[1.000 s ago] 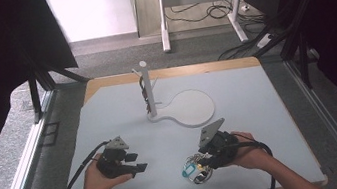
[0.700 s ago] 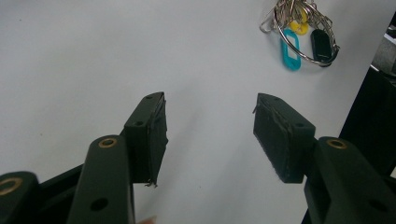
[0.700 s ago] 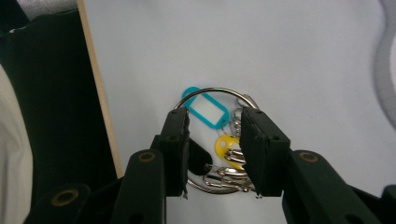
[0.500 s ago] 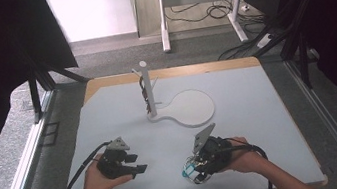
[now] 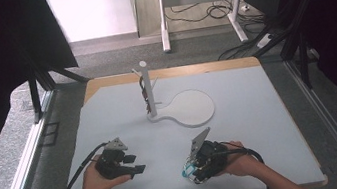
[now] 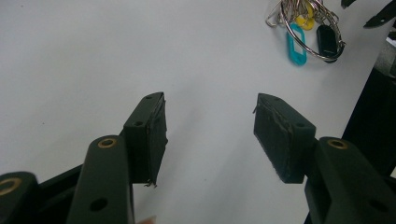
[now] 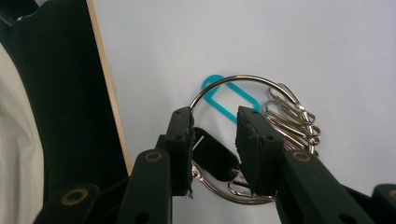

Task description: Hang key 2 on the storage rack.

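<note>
Right gripper view: big silver metal key ring [image 7: 233, 135] lying flat on the pale grey desk [image 7: 303, 42], carrying a teal plastic tag [image 7: 229, 100], a black plastic tag [image 7: 212, 156] and a bunch of small silver clips [image 7: 292, 119]. Right gripper [image 7: 215, 154] is right over it, jaws straddling the black tag and the near arc of the ring. The jaws have just been closing, w/ the tag and ring between them, but there's a gap on both sides: pads aren't pressing yet, so no pinch. Wooden edge of the desk runs close by on the left of this view.

High view: the key bunch [image 5: 188, 172] sits near the front edge of the desk, right of centre, a bit of teal showing under the right gripper [image 5: 194, 171], which tips down onto it from the person's right hand [image 5: 240, 162].

Left gripper view: same bunch at top right, teal tag [image 6: 296, 45], a yellow tag [image 6: 306, 21] and the black tag [image 6: 327, 39] on the ring [image 6: 317, 28]. Left gripper [image 6: 210, 126] has jaws spread wide, only bare desk between them, well apart from the keys.

Back to the high view: left gripper [image 5: 129, 167] held low over the desk in the left hand [image 5: 96, 183], front left, pointing toward the right one. Farther back, mid-desk, a white upright post stand [image 5: 148, 90] on a round white base [image 5: 191, 107], w/ something dark hanging on the post; can't tell what.
</note>
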### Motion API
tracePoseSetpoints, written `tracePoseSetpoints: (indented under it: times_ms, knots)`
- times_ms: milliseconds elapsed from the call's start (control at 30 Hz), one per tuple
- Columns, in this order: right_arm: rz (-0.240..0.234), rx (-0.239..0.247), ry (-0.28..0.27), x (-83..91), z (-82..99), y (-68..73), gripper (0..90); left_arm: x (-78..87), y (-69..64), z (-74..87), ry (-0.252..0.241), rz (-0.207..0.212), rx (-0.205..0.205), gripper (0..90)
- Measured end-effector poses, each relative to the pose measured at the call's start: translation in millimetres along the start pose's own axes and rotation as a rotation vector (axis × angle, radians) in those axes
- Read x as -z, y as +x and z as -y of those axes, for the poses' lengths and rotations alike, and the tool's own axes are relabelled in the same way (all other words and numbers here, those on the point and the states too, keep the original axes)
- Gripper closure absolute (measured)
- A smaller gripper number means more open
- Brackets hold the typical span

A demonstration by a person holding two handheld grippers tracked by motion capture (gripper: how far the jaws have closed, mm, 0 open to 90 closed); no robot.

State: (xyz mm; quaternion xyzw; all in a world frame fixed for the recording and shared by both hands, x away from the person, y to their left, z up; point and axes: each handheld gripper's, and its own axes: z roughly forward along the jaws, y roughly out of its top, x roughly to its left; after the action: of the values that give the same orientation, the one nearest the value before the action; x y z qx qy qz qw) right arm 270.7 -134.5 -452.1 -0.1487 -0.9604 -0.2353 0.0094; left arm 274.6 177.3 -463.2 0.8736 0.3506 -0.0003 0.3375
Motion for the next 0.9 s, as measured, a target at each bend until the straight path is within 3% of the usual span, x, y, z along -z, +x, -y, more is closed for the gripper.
tracePoseSetpoints:
  times_ms: [900]
  knots:
    - [-0.012,-0.038,0.055,-23.4,-2.6,2.9,66.3,-1.1,1.9,3.2,0.016,0.000,0.006,44.1]
